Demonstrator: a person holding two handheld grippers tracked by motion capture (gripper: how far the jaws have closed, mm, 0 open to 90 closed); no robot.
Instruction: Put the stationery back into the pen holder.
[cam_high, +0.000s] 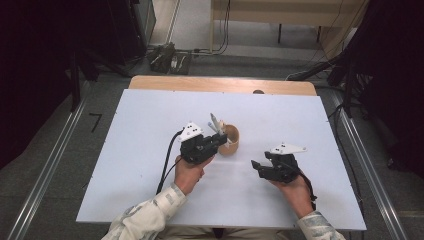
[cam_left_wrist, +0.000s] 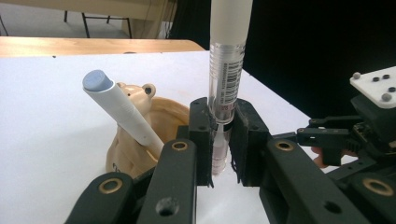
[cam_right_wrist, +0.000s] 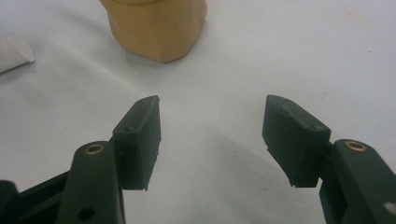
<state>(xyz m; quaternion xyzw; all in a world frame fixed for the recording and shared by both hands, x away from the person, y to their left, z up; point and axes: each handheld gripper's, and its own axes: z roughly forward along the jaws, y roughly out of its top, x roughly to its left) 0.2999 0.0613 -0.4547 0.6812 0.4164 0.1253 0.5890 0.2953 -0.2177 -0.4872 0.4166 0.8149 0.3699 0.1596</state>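
While the clear pen (cam_left_wrist: 224, 93) stands upright between my left gripper's (cam_left_wrist: 223, 140) jaws, pinched just below its barcode label with its white cap end rising out of the top of the left gripper view, I judge that I am in the middle of dropping it into the bear-shaped cup (cam_left_wrist: 161, 119). The pen hangs just beside the cup's near rim, not yet over the opening as far as I can tell, and its lower tip is clear of the table (cam_left_wrist: 56, 112). Already inside the cup leans a white marker (cam_left_wrist: 119, 109), its grey-blue end tilted up and away from my jaws. In the high view the left gripper (cam_high: 216, 140) sits close against the tan cup (cam_high: 230, 139) near the middle of the white table (cam_high: 150, 150). My right gripper (cam_right_wrist: 212, 126) has its jaws spread with nothing between them, resting low over the table well short of the cup (cam_right_wrist: 156, 28); in the high view it (cam_high: 257, 165) waits off to the right. The next move, I think, calls for carrying the pen a little farther over the mouth, keeping it off the leaning marker, lowering it, and only then easing the jaws apart. The cup looks light, so a nudge could tip it.
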